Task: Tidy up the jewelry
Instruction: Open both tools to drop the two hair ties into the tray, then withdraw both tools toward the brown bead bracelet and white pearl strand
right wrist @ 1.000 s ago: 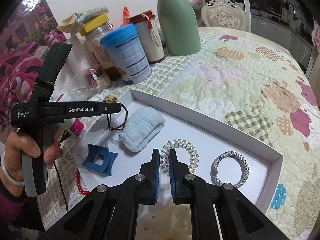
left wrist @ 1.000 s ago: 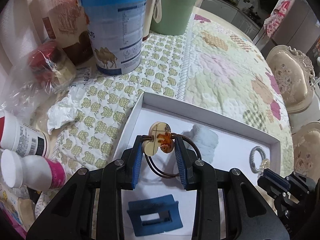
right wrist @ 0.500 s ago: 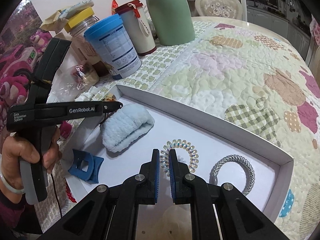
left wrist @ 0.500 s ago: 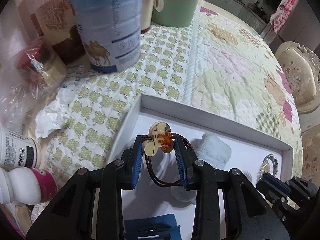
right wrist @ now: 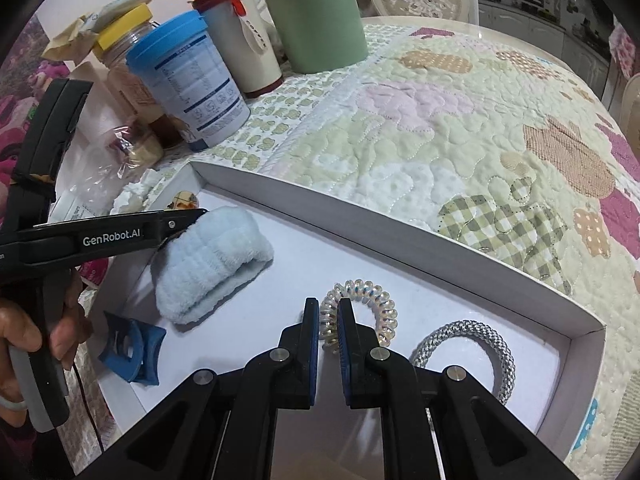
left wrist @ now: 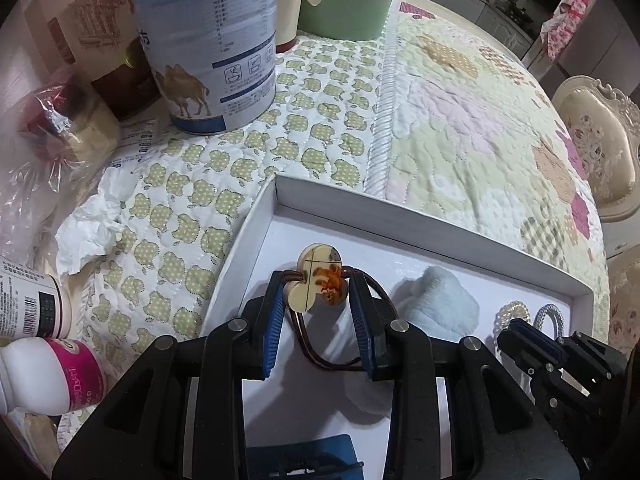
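My left gripper (left wrist: 318, 294) is shut on a brown hair tie with a cream and orange charm (left wrist: 318, 282), held over the far left corner of the white tray (left wrist: 400, 216). The charm also shows in the right wrist view (right wrist: 183, 201). In the tray lie a pale blue fluffy scrunchie (right wrist: 212, 256), a clear spiral hair tie (right wrist: 360, 312), a silver woven hair tie (right wrist: 464, 356) and a blue hair claw (right wrist: 132, 346). My right gripper (right wrist: 328, 312) is nearly shut and empty, just above the spiral tie's near side.
A blue-lidded tin (left wrist: 208, 48), a green flask (right wrist: 316, 16), a jar (right wrist: 120, 52) and a cup (right wrist: 240, 48) stand beyond the tray. White bottles (left wrist: 36, 340) and crumpled paper (left wrist: 88, 236) lie to its left. A quilted cloth (right wrist: 460, 120) covers the table.
My left gripper has carried the charm hair tie forward to the tray's far left corner. The right gripper has moved slightly closer to the spiral tie.
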Motion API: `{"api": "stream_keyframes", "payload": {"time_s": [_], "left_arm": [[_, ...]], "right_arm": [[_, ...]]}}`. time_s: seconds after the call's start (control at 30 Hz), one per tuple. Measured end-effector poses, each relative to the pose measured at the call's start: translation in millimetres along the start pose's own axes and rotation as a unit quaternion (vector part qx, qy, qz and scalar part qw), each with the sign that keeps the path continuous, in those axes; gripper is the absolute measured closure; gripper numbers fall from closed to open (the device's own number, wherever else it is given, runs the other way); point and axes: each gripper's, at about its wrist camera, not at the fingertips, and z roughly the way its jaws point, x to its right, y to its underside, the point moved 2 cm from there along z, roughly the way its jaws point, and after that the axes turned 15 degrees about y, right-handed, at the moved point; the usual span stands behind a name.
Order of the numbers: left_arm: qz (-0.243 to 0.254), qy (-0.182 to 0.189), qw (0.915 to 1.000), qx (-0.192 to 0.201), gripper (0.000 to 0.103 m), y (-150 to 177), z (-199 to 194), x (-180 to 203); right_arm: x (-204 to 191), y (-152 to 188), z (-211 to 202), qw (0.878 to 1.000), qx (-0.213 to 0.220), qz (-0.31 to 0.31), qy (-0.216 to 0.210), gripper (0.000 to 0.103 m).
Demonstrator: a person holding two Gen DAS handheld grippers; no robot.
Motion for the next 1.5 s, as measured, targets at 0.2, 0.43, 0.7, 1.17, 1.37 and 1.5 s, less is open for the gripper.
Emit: {"api": "stream_keyframes", "payload": {"time_s": [0.2, 0.43, 0.7, 1.17, 1.37, 1.5], "left_arm": [[-0.004, -0.007, 1.0, -0.006, 0.064, 0.8, 3.1, -2.4], [-0.012, -0.001, 0.9999, 0.001, 0.052, 3.6, -9.3, -4.9], [0.0, -0.009, 0.9995, 0.029, 0.052, 18.4, -40.2, 5.8], [0.033, -0.015, 0.9972, 0.066, 0.052, 69.9, -93.4, 42.8], [0.049, -0.027, 0.9954, 0.078, 0.052, 99.9, -110.9, 57.7], [0.053, -0.031, 0.9948, 0.082, 0.052, 118.9, -120.1, 65.2]], "right_arm": [[-1.0, -2.0, 0.3, 1.0, -0.003, -0.003, 0.001, 0.087], [2.6, 2.7, -10.9, 1.0, 0.001, 0.013, -0.012, 0.068], [3.7, 8.9, -57.8, 0.999, 0.038, 0.03, -0.018, 0.068], [6.3, 49.9, -117.5, 0.996, 0.064, 0.061, 0.017, 0.068], [11.1, 73.9, -139.0, 0.995, 0.067, 0.069, 0.021, 0.068], [12.1, 90.7, -152.9, 0.995, 0.068, 0.066, 0.025, 0.068]]}}
